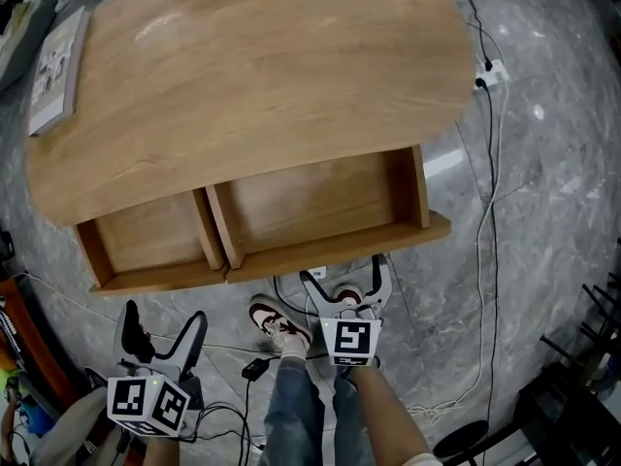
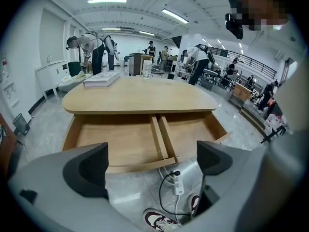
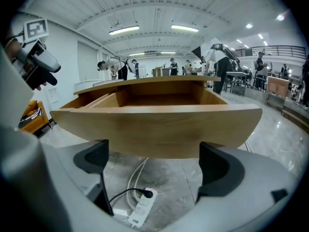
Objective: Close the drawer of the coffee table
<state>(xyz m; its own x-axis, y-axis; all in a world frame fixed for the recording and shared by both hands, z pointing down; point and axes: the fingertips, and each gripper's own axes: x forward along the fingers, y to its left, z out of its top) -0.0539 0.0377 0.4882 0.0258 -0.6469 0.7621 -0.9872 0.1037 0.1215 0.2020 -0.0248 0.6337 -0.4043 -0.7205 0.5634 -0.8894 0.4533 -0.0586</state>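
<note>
The coffee table (image 1: 262, 76) has both drawers pulled out. The right drawer's front panel (image 1: 340, 246), long axis running 9 to 3 o'clock, lies close at 12 o'clock of the right claw (image 1: 346, 272), which is spread wide and empty. The left claw (image 1: 163, 316), also spread and empty, hangs farther from the drawers; I can read no writing.
</note>
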